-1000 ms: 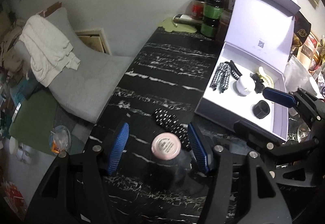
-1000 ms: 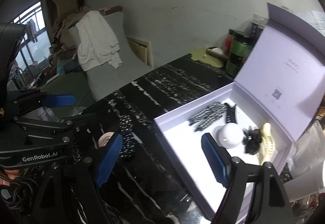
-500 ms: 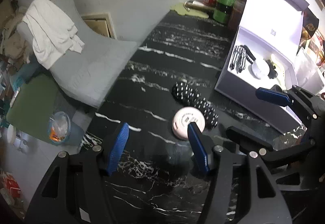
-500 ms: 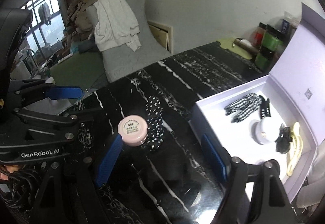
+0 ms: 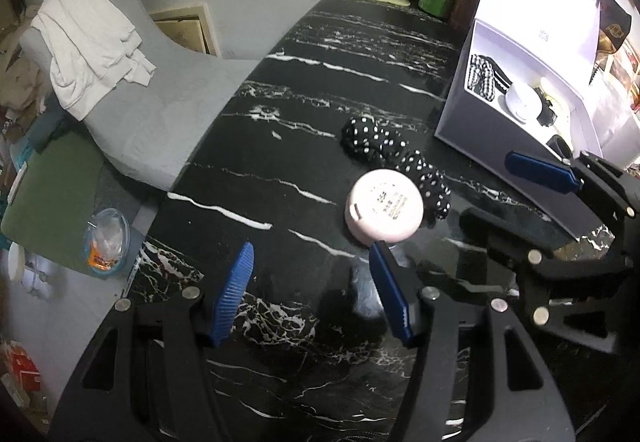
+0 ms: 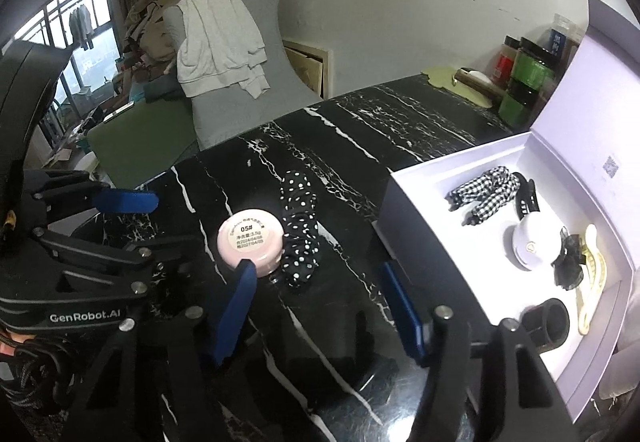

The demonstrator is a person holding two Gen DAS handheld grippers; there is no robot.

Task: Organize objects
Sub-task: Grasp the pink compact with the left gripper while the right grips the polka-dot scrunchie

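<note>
black marble table (image 5: 360, 53): pink compact (image 6: 250, 242) touching polka-dot scrunchie (image 6: 298, 230), beside open gift box (image 6: 416, 177). left gripper (image 5: 312, 282) and right gripper (image 6: 320, 306) both gaping, empty (nothing held). risk: grabbing compact drags scrunchie, or round lid slips.

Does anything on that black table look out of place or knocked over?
The round pink compact lies upside down on the black marble table, its label facing up, against the black polka-dot scrunchie. Both sit outside the open white box that holds similar items. Nothing looks spilled or broken.
</note>
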